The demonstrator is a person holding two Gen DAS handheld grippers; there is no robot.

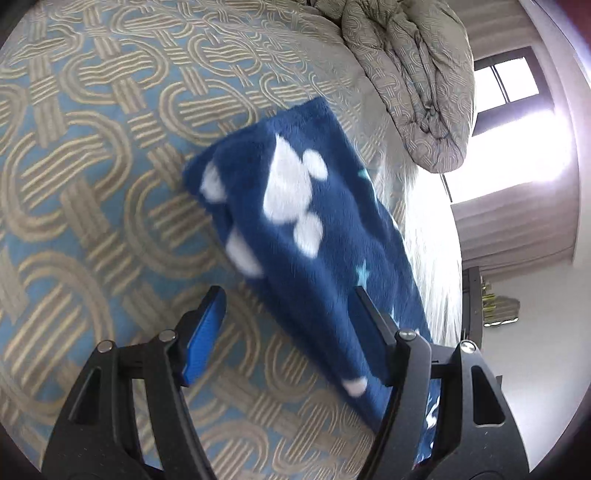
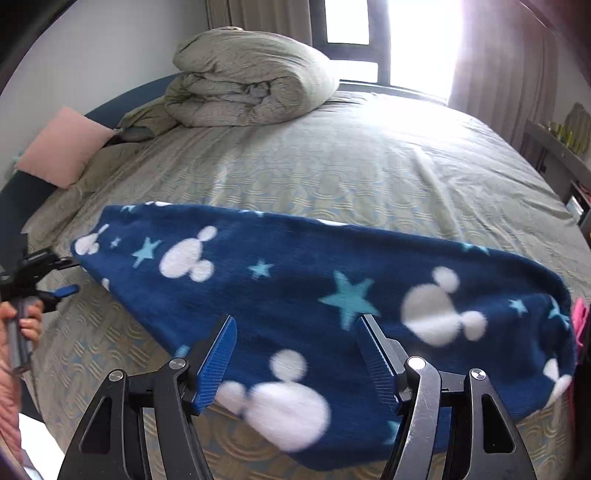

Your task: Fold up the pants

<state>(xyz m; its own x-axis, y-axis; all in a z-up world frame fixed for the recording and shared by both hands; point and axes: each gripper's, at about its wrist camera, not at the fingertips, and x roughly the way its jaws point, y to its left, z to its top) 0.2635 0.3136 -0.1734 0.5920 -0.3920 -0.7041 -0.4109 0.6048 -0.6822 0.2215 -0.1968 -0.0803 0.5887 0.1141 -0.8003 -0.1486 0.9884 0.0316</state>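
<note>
hovering over pants [image 2: 295, 288] | left hand-held gripper [image 1: 288, 325] – jaws apart, empty | right hand-held gripper [image 2: 297, 349] – jaws apart, empty

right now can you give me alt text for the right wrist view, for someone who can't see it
Navy fleece pants with white mouse heads and light blue stars lie across a patterned bedspread, just past the open right gripper. At the left edge a hand holds the left gripper open near one end of the pants. Behind are a rolled duvet, a pink pillow and a bright window.
</note>
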